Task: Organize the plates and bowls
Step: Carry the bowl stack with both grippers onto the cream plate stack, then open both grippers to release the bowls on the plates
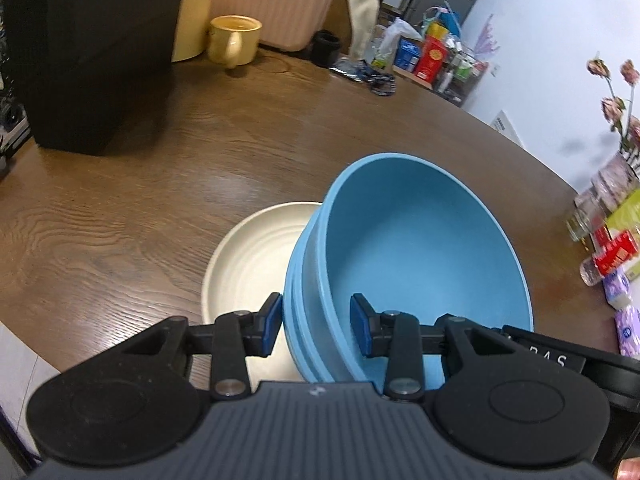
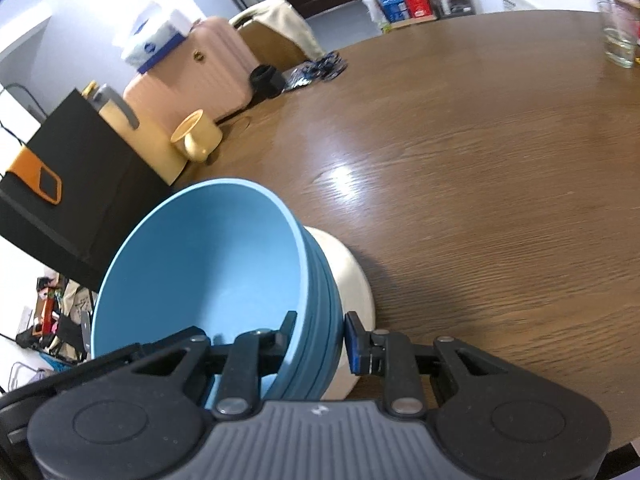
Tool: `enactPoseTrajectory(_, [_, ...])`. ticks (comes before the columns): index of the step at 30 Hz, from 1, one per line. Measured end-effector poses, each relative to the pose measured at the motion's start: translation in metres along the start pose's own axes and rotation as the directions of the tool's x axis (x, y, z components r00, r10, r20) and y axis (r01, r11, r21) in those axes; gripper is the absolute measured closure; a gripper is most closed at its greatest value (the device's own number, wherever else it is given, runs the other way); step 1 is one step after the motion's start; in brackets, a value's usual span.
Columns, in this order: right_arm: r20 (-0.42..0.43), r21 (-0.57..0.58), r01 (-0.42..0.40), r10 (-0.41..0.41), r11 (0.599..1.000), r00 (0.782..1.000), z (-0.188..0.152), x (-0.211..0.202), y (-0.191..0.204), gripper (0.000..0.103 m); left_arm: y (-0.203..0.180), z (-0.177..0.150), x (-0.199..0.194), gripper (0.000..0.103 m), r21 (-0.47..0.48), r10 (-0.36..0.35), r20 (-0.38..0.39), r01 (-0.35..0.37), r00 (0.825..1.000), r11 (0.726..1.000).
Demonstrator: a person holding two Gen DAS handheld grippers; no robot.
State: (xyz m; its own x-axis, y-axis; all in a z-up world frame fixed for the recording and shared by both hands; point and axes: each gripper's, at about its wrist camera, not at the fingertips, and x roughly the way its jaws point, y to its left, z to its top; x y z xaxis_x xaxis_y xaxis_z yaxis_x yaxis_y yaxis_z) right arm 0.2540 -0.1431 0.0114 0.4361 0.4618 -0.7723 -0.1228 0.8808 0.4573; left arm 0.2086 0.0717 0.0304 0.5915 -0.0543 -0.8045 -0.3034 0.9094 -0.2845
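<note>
I have both grippers clamped on a stack of blue bowls (image 1: 420,256), one on each side of it, over a round wooden table (image 1: 160,184). My left gripper (image 1: 316,330) pinches the stack's left wall — one blue pad outside against the ribbed rims, the other inside the top bowl. My right gripper (image 2: 320,340) does the same on the opposite wall, its inner finger inside the top bowl and its blue pad pressed on the outside. Both pairs of fingers stand narrowly apart, closed on the nested walls. The stack tilts in each view and sits over a cream plate (image 1: 248,264) that lies flat on the table; I cannot tell whether the bowls touch it. At the table's far edge stand a yellow mug (image 1: 234,40) beside a black box (image 1: 92,52), with a pink suitcase (image 1: 276,4) behind — and a clear glass (image 2: 620,40) well apart on the other side.
</note>
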Motion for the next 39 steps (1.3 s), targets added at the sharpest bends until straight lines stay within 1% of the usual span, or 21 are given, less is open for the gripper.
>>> enactPoseTrajectory(4, [-0.018, -0.008, 0.006, -0.006, 1.000, 1.000, 0.001, 0.017, 0.011, 0.080, 0.015, 0.005, 0.009, 0.066, -0.019, 0.005, -0.010, -0.005, 1.000, 1.000])
enactPoseTrajectory(10, [-0.022, -0.012, 0.031, -0.031, 0.999, 0.999, 0.002, 0.033, 0.020, 0.080, 0.026, 0.010, 0.022, 0.066, -0.016, -0.007, -0.027, 0.006, 1.000, 1.000])
enactPoseTrajectory(19, [-0.007, -0.022, 0.070, -0.070, 0.997, 0.998, 0.006, 0.044, 0.022, 0.080, 0.032, 0.015, 0.041, 0.066, -0.011, -0.033, -0.052, 0.033, 0.998, 0.999])
enactPoseTrajectory(23, [0.006, -0.031, 0.081, -0.081, 0.996, 0.997, 0.006, 0.046, 0.023, 0.080, 0.032, 0.017, 0.044, 0.066, -0.007, -0.040, -0.051, 0.040, 0.998, 0.999])
enactPoseTrajectory(28, [0.006, -0.033, 0.076, -0.076, 0.997, 0.997, 0.009, 0.048, 0.023, 0.079, 0.033, 0.018, 0.045, 0.065, -0.008, -0.048, -0.045, 0.048, 0.998, 0.999])
enactPoseTrajectory(31, [0.005, -0.033, 0.058, -0.057, 0.998, 0.998, 0.008, 0.047, 0.021, 0.075, 0.034, 0.016, 0.044, 0.060, 0.000, -0.061, -0.043, 0.061, 0.997, 0.998])
enactPoseTrajectory(32, [0.010, -0.031, 0.046, -0.046, 0.998, 0.999, 0.008, 0.047, 0.020, 0.073, 0.034, 0.016, 0.044, 0.056, 0.004, -0.067, -0.043, 0.067, 0.997, 0.998])
enactPoseTrajectory(34, [0.027, -0.039, 0.038, -0.037, 0.999, 0.999, 0.009, 0.043, 0.019, 0.069, 0.034, 0.015, 0.042, 0.049, 0.009, -0.071, -0.033, 0.071, 0.997, 0.997])
enactPoseTrajectory(35, [0.037, -0.046, 0.040, -0.038, 0.998, 0.999, 0.009, 0.041, 0.019, 0.063, 0.035, 0.015, 0.040, 0.041, 0.014, -0.064, -0.021, 0.065, 0.998, 0.998])
enactPoseTrajectory(36, [0.052, -0.053, 0.039, -0.036, 0.998, 0.998, 0.008, 0.038, 0.018, 0.053, 0.035, 0.015, 0.037, 0.032, 0.016, -0.057, -0.006, 0.057, 0.998, 0.998])
enactPoseTrajectory(37, [0.062, -0.056, 0.037, -0.034, 0.998, 0.997, 0.008, 0.036, 0.017, 0.046, 0.036, 0.014, 0.034, 0.029, 0.017, -0.050, 0.011, 0.049, 0.999, 0.999])
enactPoseTrajectory(38, [0.077, -0.060, 0.032, -0.027, 0.998, 0.997, 0.007, 0.032, 0.016, 0.036, 0.037, 0.014, 0.030, 0.025, 0.020, -0.043, 0.031, 0.042, 0.999, 0.999])
enactPoseTrajectory(39, [0.096, -0.067, 0.025, -0.018, 0.997, 0.995, 0.006, 0.027, 0.015, 0.030, 0.038, 0.013, 0.026, 0.022, 0.027, -0.043, 0.050, 0.041, 0.998, 0.999])
